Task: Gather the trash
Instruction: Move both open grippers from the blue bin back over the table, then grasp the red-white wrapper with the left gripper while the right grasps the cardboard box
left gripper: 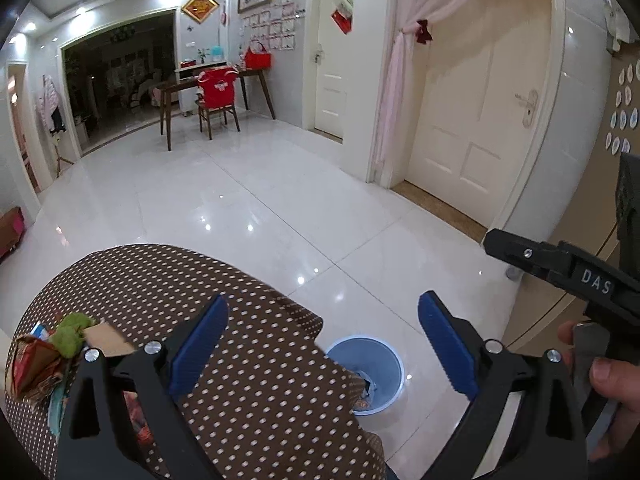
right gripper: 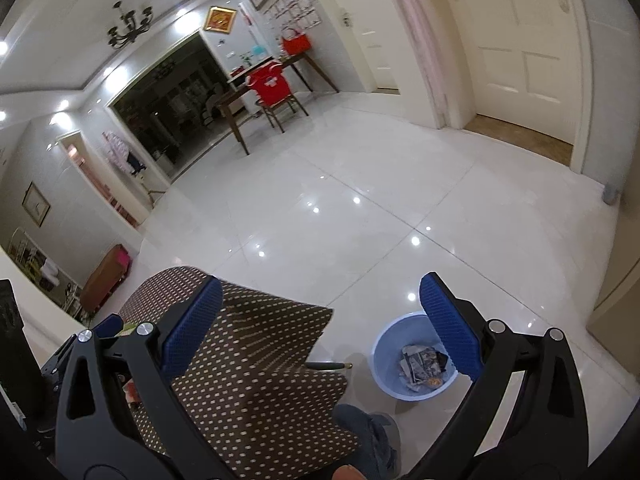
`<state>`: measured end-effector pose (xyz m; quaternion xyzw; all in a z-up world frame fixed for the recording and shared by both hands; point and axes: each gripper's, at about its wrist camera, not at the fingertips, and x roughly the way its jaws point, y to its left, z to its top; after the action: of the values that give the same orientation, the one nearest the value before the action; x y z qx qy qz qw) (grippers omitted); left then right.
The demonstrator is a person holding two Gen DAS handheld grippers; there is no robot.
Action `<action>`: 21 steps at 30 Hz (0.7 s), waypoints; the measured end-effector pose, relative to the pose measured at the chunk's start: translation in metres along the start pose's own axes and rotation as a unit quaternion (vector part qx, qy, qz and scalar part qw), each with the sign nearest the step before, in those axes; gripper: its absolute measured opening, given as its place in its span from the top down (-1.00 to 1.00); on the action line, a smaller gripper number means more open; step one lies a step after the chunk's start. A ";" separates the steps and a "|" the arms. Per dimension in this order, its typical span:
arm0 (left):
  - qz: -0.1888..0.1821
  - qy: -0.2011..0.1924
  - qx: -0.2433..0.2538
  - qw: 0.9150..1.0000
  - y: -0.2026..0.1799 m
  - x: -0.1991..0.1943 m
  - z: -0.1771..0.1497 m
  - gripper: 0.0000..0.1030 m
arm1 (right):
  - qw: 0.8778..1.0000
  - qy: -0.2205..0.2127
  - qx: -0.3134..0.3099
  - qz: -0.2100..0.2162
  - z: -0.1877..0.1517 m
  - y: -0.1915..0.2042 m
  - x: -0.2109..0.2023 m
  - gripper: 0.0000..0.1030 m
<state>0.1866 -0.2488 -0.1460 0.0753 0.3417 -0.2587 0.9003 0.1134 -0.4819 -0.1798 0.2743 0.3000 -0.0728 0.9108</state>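
I see both grippers spread wide, empty: left gripper (left gripper: pixel 323 344), right gripper (right gripper: pixel 320 330). Remaining trash (left gripper: pixel 60 344) lies far left on the dotted table (left gripper: pixel 248 380), nearer my left; bin (right gripper: pixel 386 380) sits right.

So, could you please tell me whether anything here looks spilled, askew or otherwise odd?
Nothing looks spilled: the blue bin stands upright on the floor with crumpled paper inside. Only the leftover trash pile on the polka-dot table remains untidy. Both tongs are open and empty.
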 end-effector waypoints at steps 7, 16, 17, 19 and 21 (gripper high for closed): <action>0.017 -0.034 -0.031 0.999 0.033 -0.041 -0.010 -0.83 | 0.999 0.012 -0.042 0.029 -0.010 0.043 0.005 -0.88; 0.063 -0.059 -0.075 0.993 0.083 -0.082 -0.040 -0.83 | 0.992 0.040 -0.101 0.070 -0.031 0.107 0.021 -0.88; 0.068 -0.061 -0.080 0.993 0.087 -0.086 -0.043 -0.83 | 0.991 0.044 -0.107 0.073 -0.033 0.113 0.023 -0.88; 0.079 -0.064 -0.091 0.991 0.102 -0.094 -0.053 -0.83 | 0.989 0.052 -0.118 0.079 -0.039 0.124 0.028 -0.88; 0.096 -0.057 -0.100 0.989 0.120 -0.100 -0.070 -0.83 | 0.986 0.063 -0.129 0.086 -0.046 0.136 0.034 -0.88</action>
<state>0.1452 -0.0830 -0.1385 0.0027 0.3054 -0.1400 0.9419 0.1576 -0.3416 -0.1684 0.1830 0.3394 0.0626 0.9205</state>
